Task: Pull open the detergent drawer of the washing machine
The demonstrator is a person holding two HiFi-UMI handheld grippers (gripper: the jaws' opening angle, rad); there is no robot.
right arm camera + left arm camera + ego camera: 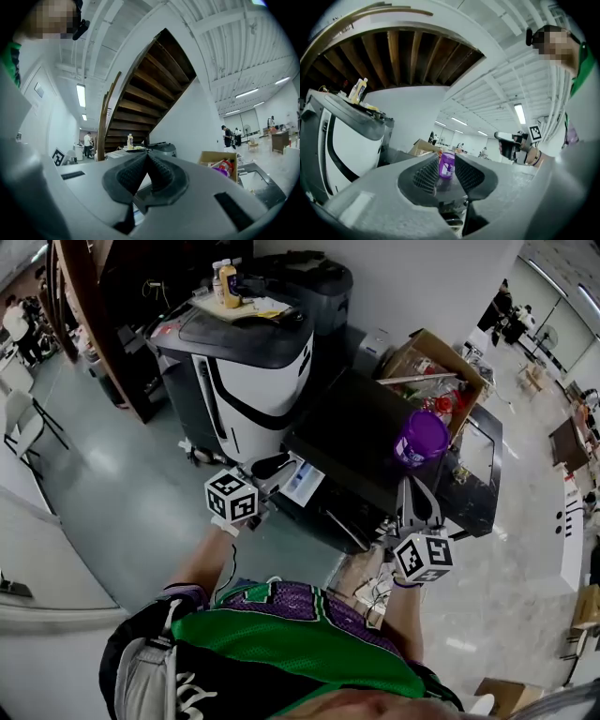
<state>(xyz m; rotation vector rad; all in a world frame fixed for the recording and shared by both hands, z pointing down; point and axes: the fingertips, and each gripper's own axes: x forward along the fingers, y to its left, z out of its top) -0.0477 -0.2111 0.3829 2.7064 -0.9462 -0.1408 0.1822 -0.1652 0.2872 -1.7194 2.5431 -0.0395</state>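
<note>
The black washing machine [361, 442] stands low in front of me, with a purple bottle [422, 438] on its top. A pale panel [305, 482] sits at its front upper left corner; I cannot tell whether it is the drawer. My left gripper [270, 468] hangs just left of that panel. In the left gripper view its jaws [446, 158] stand a little apart with nothing between them, and the purple bottle [446, 165] shows far off through the gap. My right gripper [419, 505] hovers at the machine's right front, with its tips [147, 155] together and holding nothing.
A tall grey and white machine [248, 362] with bottles [228, 285] on top stands behind the washer on the left. A cardboard box [436, 371] full of things sits at the back right. A wooden staircase [150, 89] rises beyond. People stand far off.
</note>
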